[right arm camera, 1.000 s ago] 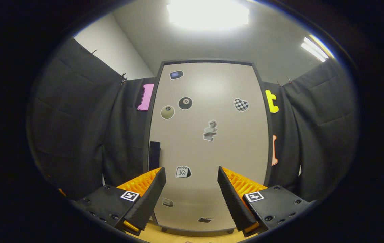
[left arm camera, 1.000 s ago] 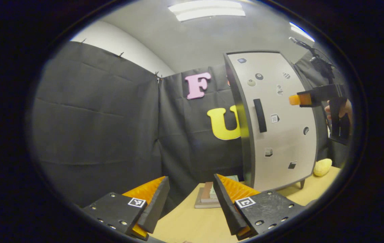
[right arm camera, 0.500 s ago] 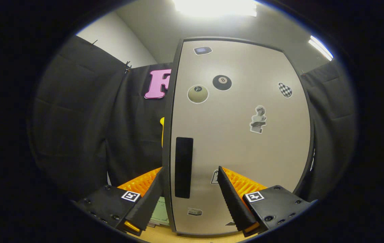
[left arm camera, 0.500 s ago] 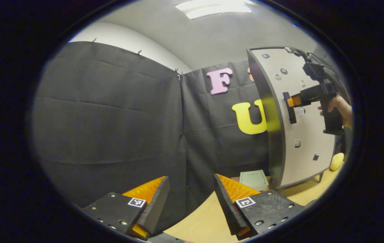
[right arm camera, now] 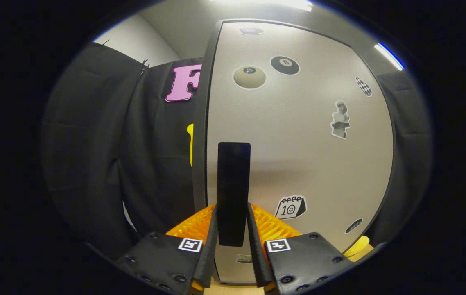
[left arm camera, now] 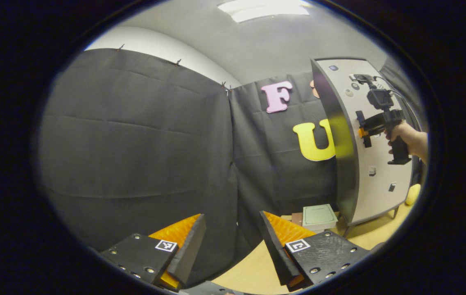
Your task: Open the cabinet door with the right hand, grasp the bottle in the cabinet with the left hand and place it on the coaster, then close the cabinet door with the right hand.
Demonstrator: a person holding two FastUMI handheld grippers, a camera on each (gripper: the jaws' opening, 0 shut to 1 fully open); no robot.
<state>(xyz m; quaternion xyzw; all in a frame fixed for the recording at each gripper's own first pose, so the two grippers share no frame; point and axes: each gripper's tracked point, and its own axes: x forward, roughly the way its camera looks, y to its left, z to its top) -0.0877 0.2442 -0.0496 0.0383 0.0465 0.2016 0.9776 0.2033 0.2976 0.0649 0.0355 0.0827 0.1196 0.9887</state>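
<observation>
- Left gripper view: the left gripper (left arm camera: 233, 246) sits at six o'clock with its fingers spread wide and nothing between them, over the pale wooden table (left arm camera: 249, 274)
- At three o'clock stands the cabinet (left arm camera: 366, 139), its door (left arm camera: 380, 164) closed; the right gripper (left arm camera: 363, 132), held by a hand (left arm camera: 405, 137), is at the dark door handle (left arm camera: 362, 128)
- A stack of books (left arm camera: 317, 216) lies on the table at five o'clock, just beside the cabinet's foot; a yellow object (left arm camera: 413, 194) sits low at four o'clock
- Right gripper view: the right gripper (right arm camera: 233, 246) at six o'clock is closed narrow, both fingers pressing the upright black door handle (right arm camera: 233, 184)
- The cabinet door (right arm camera: 319, 164), dotted with stickers (right arm camera: 291, 206), runs from twelve to four o'clock; whether a bottle stands behind it cannot be told
</observation>
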